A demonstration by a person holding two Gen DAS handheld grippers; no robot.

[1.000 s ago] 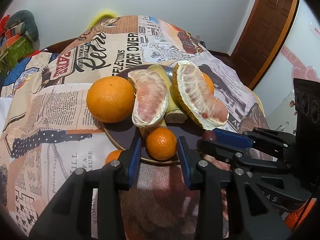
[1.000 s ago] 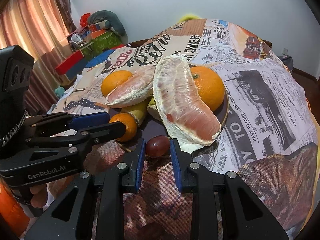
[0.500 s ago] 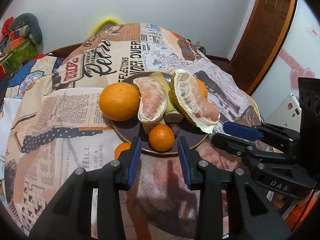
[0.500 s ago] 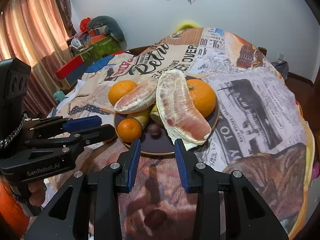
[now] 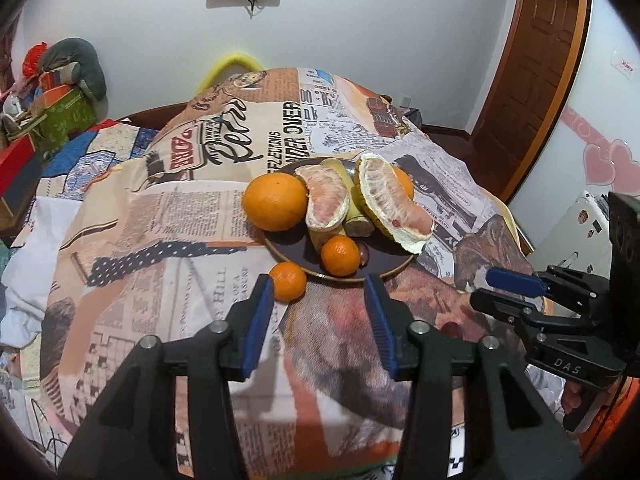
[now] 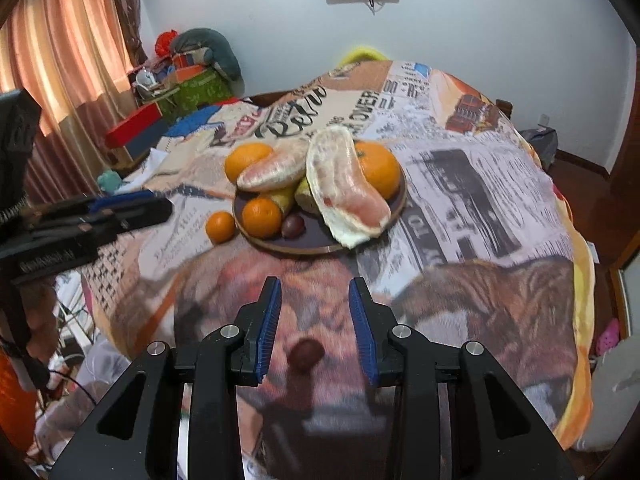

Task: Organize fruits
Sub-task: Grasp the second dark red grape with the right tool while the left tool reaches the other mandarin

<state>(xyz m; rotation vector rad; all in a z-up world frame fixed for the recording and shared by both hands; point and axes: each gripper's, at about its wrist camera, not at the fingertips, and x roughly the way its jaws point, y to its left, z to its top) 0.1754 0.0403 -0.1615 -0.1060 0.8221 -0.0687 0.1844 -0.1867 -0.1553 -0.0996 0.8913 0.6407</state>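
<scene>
Now both of your tools hang above the near side of the table, whose newspaper-print cloth point(image 5: 168, 216) covers it entirely. Your left gripper point(image 5: 318, 312) has just been opening its blue-padded fingers, and they stand apart with nothing between them; the loose small orange mandarin point(image 5: 288, 281) lies on the cloth just beyond the left fingertip, beside the near rim of the round dark plate point(image 5: 384, 264). Your right gripper point(image 6: 315, 312) also has its fingers parted and holds nothing, though a small dark brown round fruit point(image 6: 306, 354) lies on the cloth below and between them, blurred. On the plate sit a large orange point(image 5: 276, 201) at the left, two peeled pomelo wedges point(image 5: 328, 201) leaning in the middle and right, a second orange point(image 6: 378, 168) behind the right wedge, a second small mandarin point(image 5: 341, 256) at the near edge, and a dark reddish fruit point(image 6: 293, 226) just beside it. A yellowish piece point(image 5: 340, 172) lies under the wedges; you cannot tell what it is.
</scene>
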